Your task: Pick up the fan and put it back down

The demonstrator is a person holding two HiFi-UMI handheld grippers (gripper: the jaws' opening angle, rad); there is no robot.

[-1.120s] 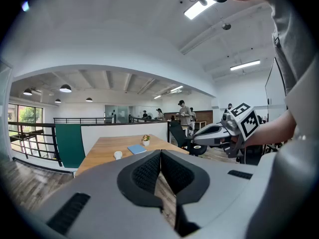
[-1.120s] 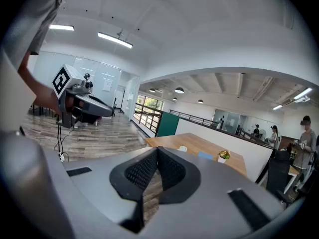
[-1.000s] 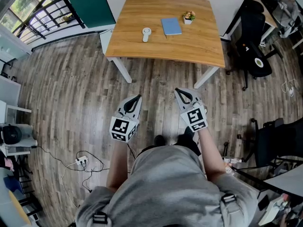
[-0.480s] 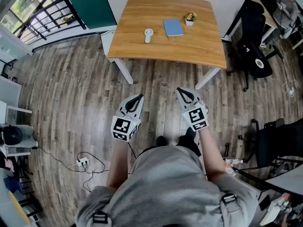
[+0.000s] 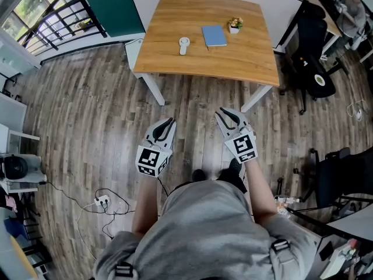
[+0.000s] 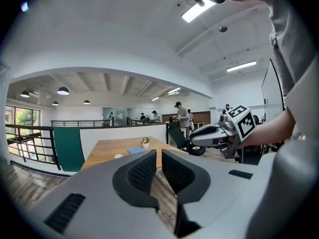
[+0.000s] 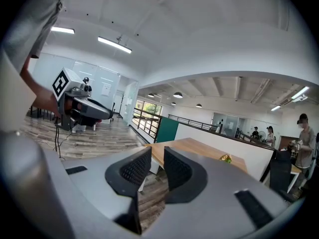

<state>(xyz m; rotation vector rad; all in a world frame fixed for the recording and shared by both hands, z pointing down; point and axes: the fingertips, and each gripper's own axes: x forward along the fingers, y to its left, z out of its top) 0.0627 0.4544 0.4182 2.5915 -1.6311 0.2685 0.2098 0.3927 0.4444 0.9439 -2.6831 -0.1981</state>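
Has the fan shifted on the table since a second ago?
No: the fan lies the same gap left of the blue notebook; only the camera drifted.

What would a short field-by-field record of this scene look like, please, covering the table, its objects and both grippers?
table: wooden table, ahead of the person, out past both grippers
fan: white fan, lying on the table, untouched
other items: blue notebook right of the fan; small potted plant right of the notebook
left gripper: left gripper, jaws together, empty
right gripper: right gripper, jaws opening, nothing between them
task state: fan not yet picked up
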